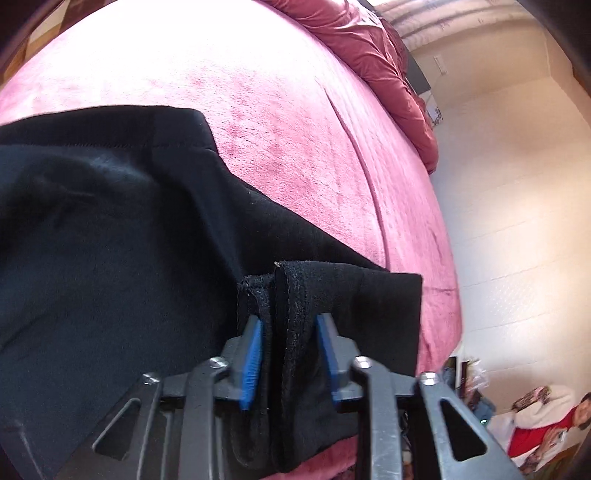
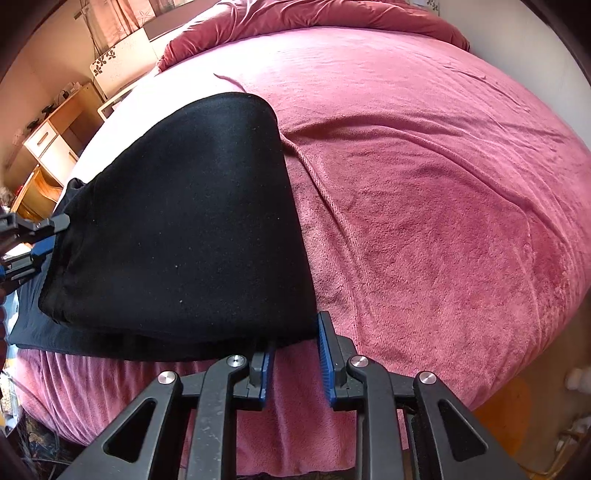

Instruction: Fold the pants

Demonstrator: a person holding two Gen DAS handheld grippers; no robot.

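Note:
Black pants (image 2: 184,221) lie folded on a pink fleece blanket (image 2: 424,206) near the bed's front edge, with a lower layer sticking out at the left. My right gripper (image 2: 295,343) sits at the near right corner of the pants. That corner lies between its blue fingertips (image 2: 325,343), and pink blanket shows further back in the gap. My left gripper (image 1: 290,350) is shut on a bunched hem of the pants (image 1: 110,240), whose folds fill the space between its pads. It also shows as the left gripper (image 2: 55,234) at the pants' left edge.
A dark red duvet (image 2: 314,18) is heaped at the far end of the bed. A wooden cabinet (image 2: 48,147) stands beyond the left side of the bed. A seated person (image 1: 543,417) is on the floor by the white wall. The blanket's front hangs over the bed edge (image 2: 110,398).

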